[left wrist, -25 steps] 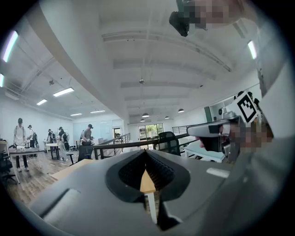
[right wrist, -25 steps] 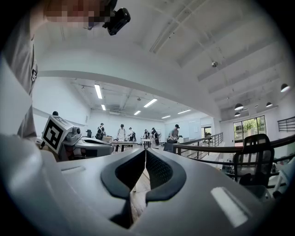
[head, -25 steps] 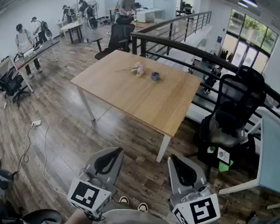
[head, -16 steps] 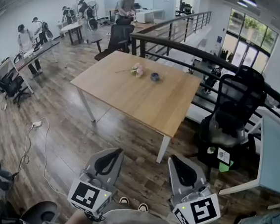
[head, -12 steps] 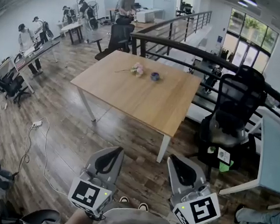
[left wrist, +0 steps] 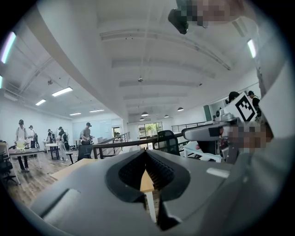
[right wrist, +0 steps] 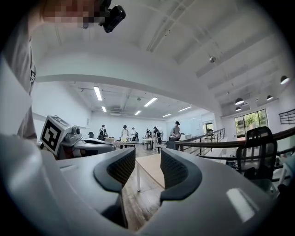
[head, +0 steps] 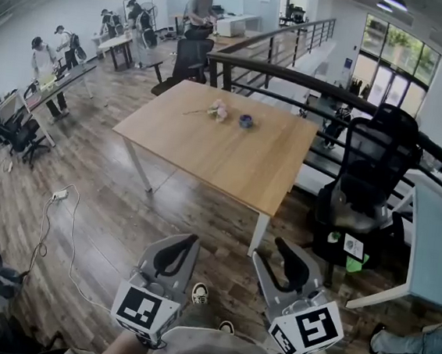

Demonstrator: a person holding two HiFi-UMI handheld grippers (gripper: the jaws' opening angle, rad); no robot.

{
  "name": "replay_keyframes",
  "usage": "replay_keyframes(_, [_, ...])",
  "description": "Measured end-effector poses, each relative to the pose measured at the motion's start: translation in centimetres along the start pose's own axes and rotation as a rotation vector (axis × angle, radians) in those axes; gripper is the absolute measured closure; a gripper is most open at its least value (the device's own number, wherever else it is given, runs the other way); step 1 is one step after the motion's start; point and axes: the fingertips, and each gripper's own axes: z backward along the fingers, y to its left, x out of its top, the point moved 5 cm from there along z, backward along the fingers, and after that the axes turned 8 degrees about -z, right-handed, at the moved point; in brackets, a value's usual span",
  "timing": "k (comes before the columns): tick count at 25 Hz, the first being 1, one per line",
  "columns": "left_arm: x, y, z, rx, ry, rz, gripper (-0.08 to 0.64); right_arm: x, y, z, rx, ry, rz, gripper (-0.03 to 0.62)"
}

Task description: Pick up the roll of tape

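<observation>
The roll of tape [head: 245, 121], small and dark blue, lies on the far side of the wooden table [head: 208, 151], next to a pink flower [head: 217, 110]. Both grippers are held close to the body, well short of the table and level. The left gripper [head: 188, 239] [left wrist: 145, 154] is shut with nothing in it; its ribbed pads meet at the tip. On the right gripper [head: 273, 252] [right wrist: 147, 154] the jaws are opening, and only floor and the table's edge [right wrist: 154, 168] show through the gap.
A black office chair [head: 366, 176] stands right of the table, another [head: 188, 59] behind it. A dark railing [head: 325, 85] runs along the far side. A white cable [head: 56, 218] lies on the wood floor at left. People stand at desks [head: 58, 80] far left.
The right gripper's jaws have parted; they were together before. One shoe has stepped forward between the grippers. The left gripper has stayed shut and hardly moved.
</observation>
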Motion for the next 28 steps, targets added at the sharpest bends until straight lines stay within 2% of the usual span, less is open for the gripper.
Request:
replay_keyframes(4, [0.0, 0.9, 0.6, 0.014, -0.005, 0.01, 0.56, -0.2, 0.6, -0.7, 0.007, 0.008, -0.001, 0.439])
replay_keyframes(9, [-0.9, 3.0, 0.6, 0.058, -0.022, -0.027, 0.559, -1.0, 0.6, -2.5, 0.015, 0.041, 0.013, 0.439])
replay_keyframes(16, [-2.1, 5.5, -1.3, 0.054, -0.029, 0.005, 0.559, -2.2, -0.3, -5.7, 0.011, 0.085, 0.011, 0.439])
replay_keyframes(28, [-4.6, 15.2, -8.8, 0.059, -0.009, 0.056, 0.56, -2.5, -4.0, -17.1, 0.001, 0.137, -0.006, 0.439])
